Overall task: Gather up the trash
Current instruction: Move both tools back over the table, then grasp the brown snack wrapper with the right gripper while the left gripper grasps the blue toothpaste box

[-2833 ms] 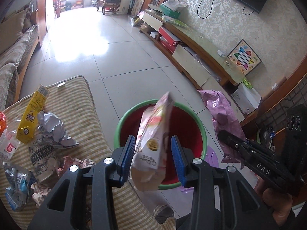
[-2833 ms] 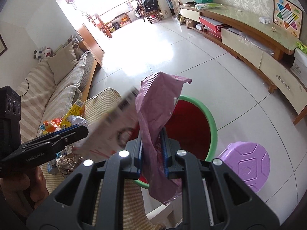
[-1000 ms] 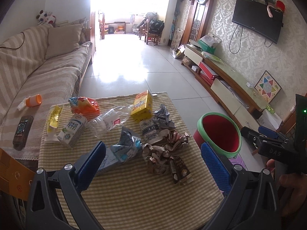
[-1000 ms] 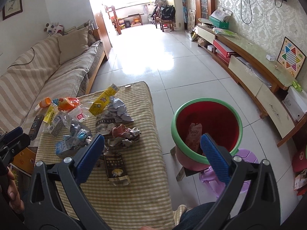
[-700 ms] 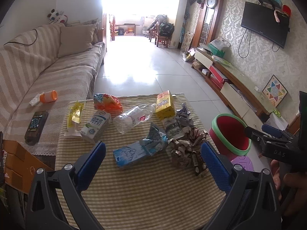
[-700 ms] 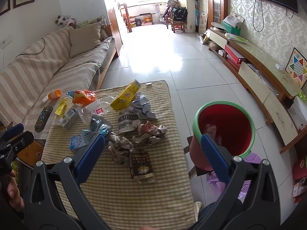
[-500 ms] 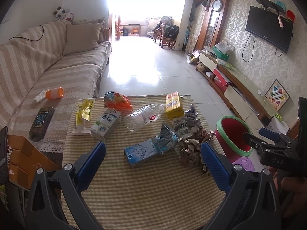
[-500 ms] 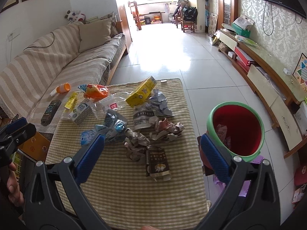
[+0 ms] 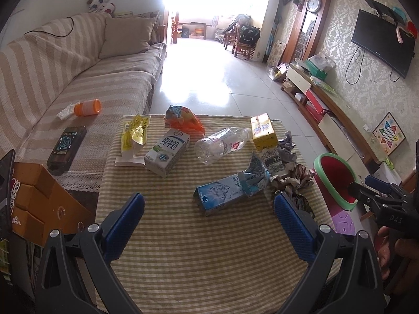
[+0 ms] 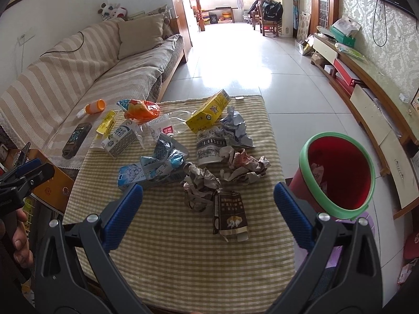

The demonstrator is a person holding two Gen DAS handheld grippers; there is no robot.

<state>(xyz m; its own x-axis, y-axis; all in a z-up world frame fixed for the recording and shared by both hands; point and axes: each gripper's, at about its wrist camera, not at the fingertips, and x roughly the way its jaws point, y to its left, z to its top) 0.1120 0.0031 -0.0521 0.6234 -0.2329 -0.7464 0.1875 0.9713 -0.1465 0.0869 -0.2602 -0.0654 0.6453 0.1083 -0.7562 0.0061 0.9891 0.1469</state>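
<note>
Risked most, by judgement: a crushed or rolling catch on the clear plastic bottle (image 9: 222, 145), lying on its side just behind the blue carton (image 9: 230, 193) and likely to slip from smooth pads; also a half-caught pinch on the crumpled paper (image 10: 200, 185) beside that carton, shedding pieces short of the red bin (image 10: 337, 172). Possible too: a drop missing the bin's green rim, since stood off the table edge, well to the right of the blue carton. Left gripper (image 9: 209, 225) held wide apart above the near cloth of the table (image 9: 209, 261), nothing between the blue pads, nothing touched. Right gripper (image 10: 209, 217) likewise spread fully, empty, poised over the dark flattened wrapper (image 10: 229, 213) just right of the blue carton, clear of it. Trash lay scattered round the blue carton: milk carton (image 9: 167, 155) to its left, yellow box (image 9: 263, 130) behind it, orange bag (image 9: 184, 119) farther back. A few wrappers already seen inside the bin.
</note>
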